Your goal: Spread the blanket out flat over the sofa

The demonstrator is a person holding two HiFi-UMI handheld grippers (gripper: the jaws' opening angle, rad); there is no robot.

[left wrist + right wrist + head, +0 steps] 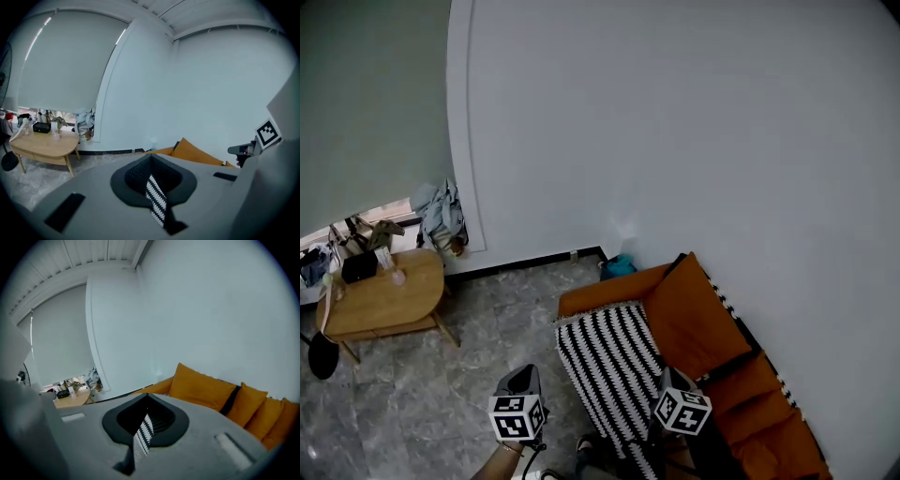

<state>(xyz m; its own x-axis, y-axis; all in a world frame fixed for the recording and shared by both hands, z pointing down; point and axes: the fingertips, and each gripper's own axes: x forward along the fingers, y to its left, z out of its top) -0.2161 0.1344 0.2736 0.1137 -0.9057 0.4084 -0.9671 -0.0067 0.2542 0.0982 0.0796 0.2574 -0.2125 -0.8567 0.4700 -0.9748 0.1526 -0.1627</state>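
Clutter [361, 265] on the low wooden surface [389, 298] at far left is too small to name. Two hand-held grippers share one black-and-white zigzag blanket [609, 366]. The left hand-held gripper [157, 204] is clamped on a thin fold of it, and the right hand-held gripper [142, 436] is pinched tight on another fold. The blanket stretches from the far left end of the one orange sofa [609, 292] toward the grippers, its near end lost behind them and the bottom edge. Cushions [202, 389], at least three, run out of view at right.
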